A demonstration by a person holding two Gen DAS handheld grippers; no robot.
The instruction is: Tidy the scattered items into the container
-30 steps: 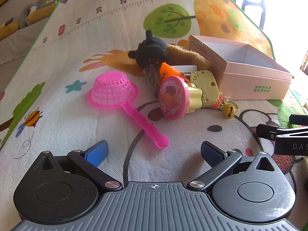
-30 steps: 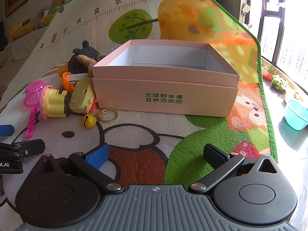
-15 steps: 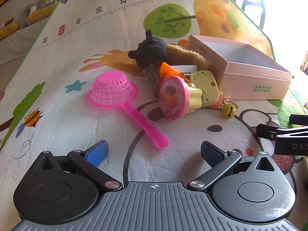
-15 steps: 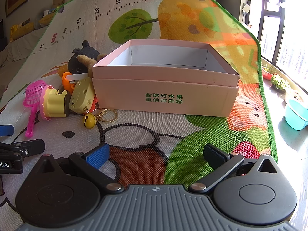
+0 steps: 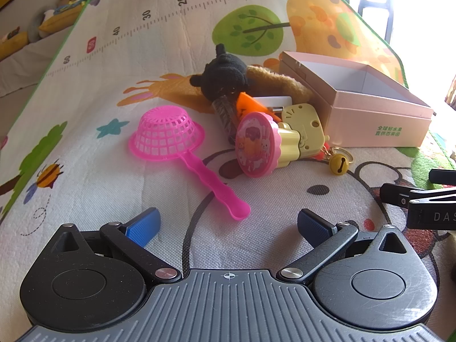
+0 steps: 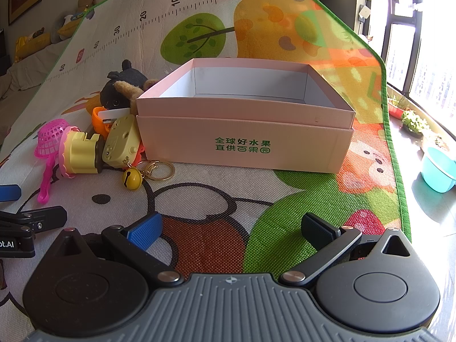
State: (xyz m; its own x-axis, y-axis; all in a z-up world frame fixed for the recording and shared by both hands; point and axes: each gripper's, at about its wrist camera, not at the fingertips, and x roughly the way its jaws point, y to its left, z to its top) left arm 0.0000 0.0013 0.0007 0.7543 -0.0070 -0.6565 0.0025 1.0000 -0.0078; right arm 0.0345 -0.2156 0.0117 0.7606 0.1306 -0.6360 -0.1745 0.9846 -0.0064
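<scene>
Both sets of fingers are spread wide with nothing between them: the left gripper (image 5: 226, 223) at the bottom of its view, blue pads over the play mat (image 5: 85, 171), and the right gripper (image 6: 230, 229) likewise at the bottom of its own; neither has shifted over the last second, and no toy has moved either, so nothing has changed and I judge the tidying not yet begun; the first pick is still open. Just ahead of the left gripper, in the lower middle of its frame, lies the handle end of one pink strainer (image 5: 168, 135); beyond it, at centre, one pink-and-yellow round toy (image 5: 256, 148) touches one pale yellow toy (image 5: 303, 121), with one orange piece (image 5: 250, 102) behind; one yellow bell (image 5: 338, 164) on a key ring sits to the right; at upper centre lie one black plush (image 5: 225, 71) and one brown plush (image 5: 273, 81), touching; a dark cylinder under the black plush is too obscured to name. One pink box (image 6: 245, 145), the container, fills the centre of the right view; what shows of its inside is bare, and the heap presses against its left wall; so seven clear items wait outside.
</scene>
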